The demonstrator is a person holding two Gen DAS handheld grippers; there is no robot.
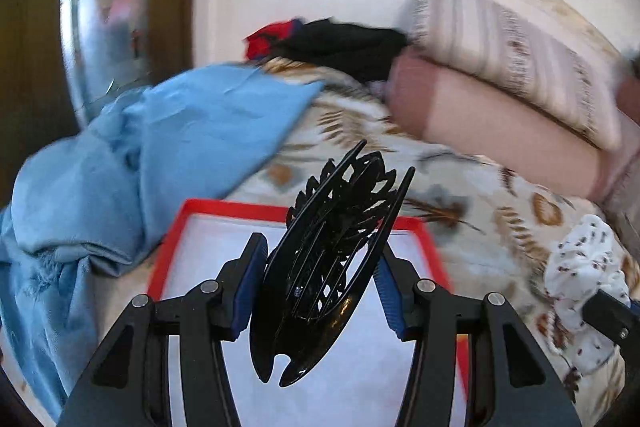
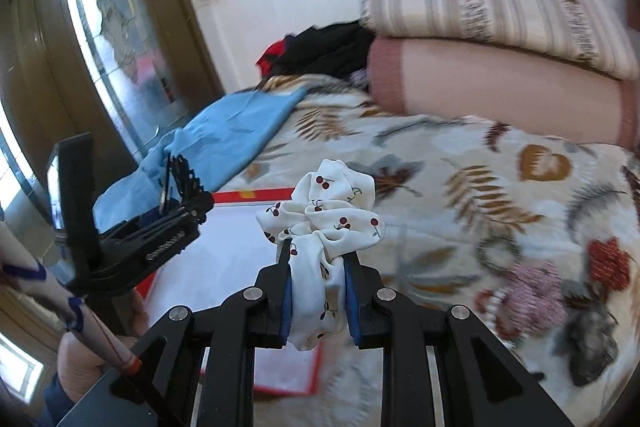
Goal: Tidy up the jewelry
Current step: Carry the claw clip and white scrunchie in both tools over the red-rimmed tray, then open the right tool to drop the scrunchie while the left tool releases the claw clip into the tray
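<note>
**Both jaws loaded over the tray**

My left gripper [image 1: 320,291] jaws pinch the black hair claw [image 1: 332,251]; right gripper [image 2: 318,291] jaws squeeze the cherry-print scrunchie [image 2: 324,223]. The red-rimmed tray [image 1: 416,227] lies below them. The claw sits skewed; I fear it twisting free onto the bed.

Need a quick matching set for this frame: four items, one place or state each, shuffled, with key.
Items:
1. black hair claw
2. cherry-print scrunchie
3. red-rimmed tray
4. striped pillow

Places:
A. stacked on the pink bolster
B. clamped in the right gripper
C. lying on the leaf-print bedspread
D. clamped in the left gripper

Pairs: 1-D, 2-B, 3-C, 4-A
</note>
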